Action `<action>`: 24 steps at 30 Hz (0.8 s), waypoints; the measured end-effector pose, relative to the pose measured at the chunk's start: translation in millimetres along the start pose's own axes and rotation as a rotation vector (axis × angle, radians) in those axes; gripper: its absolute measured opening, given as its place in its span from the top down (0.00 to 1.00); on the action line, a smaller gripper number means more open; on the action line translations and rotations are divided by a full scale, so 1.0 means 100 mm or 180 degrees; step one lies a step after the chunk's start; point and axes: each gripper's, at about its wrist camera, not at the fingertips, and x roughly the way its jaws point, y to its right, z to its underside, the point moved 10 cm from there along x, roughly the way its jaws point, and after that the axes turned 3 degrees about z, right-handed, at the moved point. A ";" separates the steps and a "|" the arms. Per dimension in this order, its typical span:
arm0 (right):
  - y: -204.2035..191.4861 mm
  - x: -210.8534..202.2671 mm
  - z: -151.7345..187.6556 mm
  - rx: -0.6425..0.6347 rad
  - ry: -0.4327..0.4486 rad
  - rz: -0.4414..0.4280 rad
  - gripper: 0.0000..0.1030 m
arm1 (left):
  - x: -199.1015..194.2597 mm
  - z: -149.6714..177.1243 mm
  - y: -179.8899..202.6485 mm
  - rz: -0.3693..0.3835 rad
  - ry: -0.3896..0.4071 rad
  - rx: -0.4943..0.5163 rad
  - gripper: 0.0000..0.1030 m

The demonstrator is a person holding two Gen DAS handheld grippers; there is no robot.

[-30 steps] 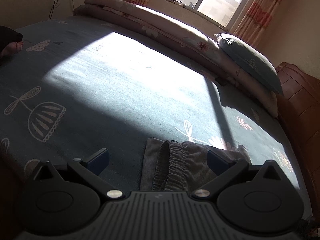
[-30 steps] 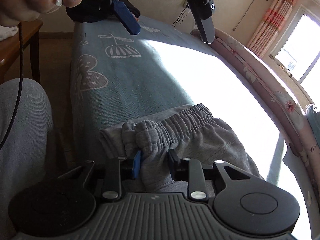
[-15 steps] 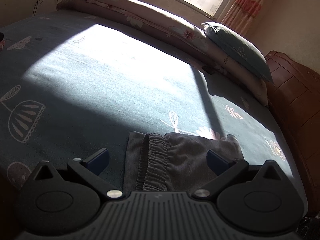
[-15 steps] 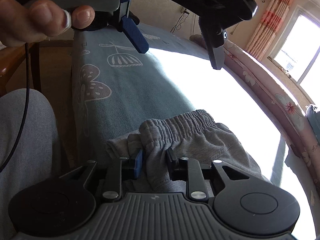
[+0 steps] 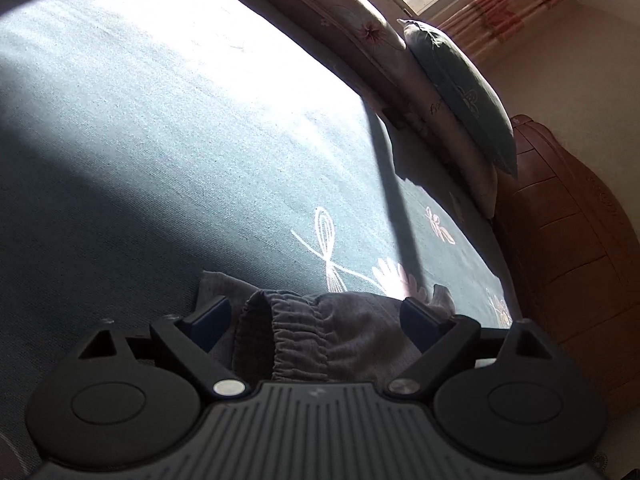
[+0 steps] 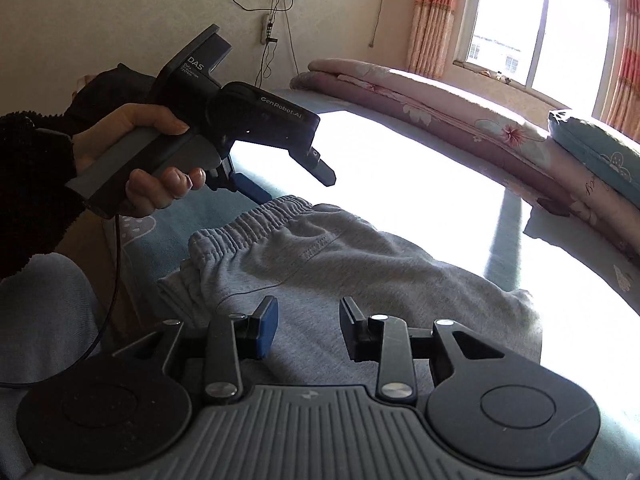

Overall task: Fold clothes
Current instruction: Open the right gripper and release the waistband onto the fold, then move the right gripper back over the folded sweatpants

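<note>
The right gripper is nearest in its own view. Its jaws stand partly apart and have just been opening; grey fabric lies beneath the gap, but the pads do not press on it, so nothing is held.

The grey shorts lie folded on the near part of the bed, with the elastic waistband toward the person's left and the legs running to the right.

The left gripper has wide jaws that have just been closing a little. The gathered waistband end of the shorts sits between them, with visible gaps to both pads. In the right wrist view, the left hand holds that gripper over the waistband.

Handling judgement: the knit cloth is light, soft and limp, and will sag and slide on the sheet. The ribbed waistband is the thickest and firmest place to pinch; a pinch at a layered edge must catch all layers.

Farther off, a rolled quilt and a pillow lie along the far side under the window.
</note>
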 end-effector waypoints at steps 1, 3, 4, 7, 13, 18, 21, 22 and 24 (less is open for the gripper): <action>0.01 0.05 -0.01 0.0068 -0.0026 -0.0025 0.64 | -0.03 -0.04 0.02 0.0003 0.0048 -0.0007 0.12; -0.01 0.13 -0.06 0.0162 -0.0063 -0.0073 0.64 | -0.07 -0.16 0.03 0.0025 0.0068 -0.0102 0.11; -0.03 0.15 -0.11 0.0179 -0.0071 -0.0095 0.64 | -0.08 -0.20 0.05 0.0069 0.0055 -0.0159 0.11; -0.06 0.34 -0.36 0.0067 -0.0090 -0.0160 0.64 | -0.06 -0.35 0.05 0.0245 -0.0032 -0.0379 0.11; -0.11 0.83 -0.79 -0.0729 -0.0255 -0.0372 0.62 | -0.01 -0.45 -0.21 0.0435 0.0051 -0.0530 0.10; -0.05 1.33 -0.97 -0.1088 -0.0573 -0.0864 0.51 | -0.02 -0.41 -0.53 0.0289 0.0049 -0.0677 0.10; -0.14 1.55 -0.95 -0.1173 -0.0766 -0.1256 0.48 | -0.08 -0.46 -0.60 0.0205 0.0152 -0.0623 0.09; -0.17 1.60 -0.92 -0.1211 -0.0823 -0.1358 0.48 | -0.07 -0.47 -0.62 0.0198 0.0155 -0.0643 0.09; -0.18 1.71 -0.81 -0.1288 -0.0961 -0.1527 0.48 | -0.05 -0.49 -0.65 0.0159 0.0165 -0.0673 0.09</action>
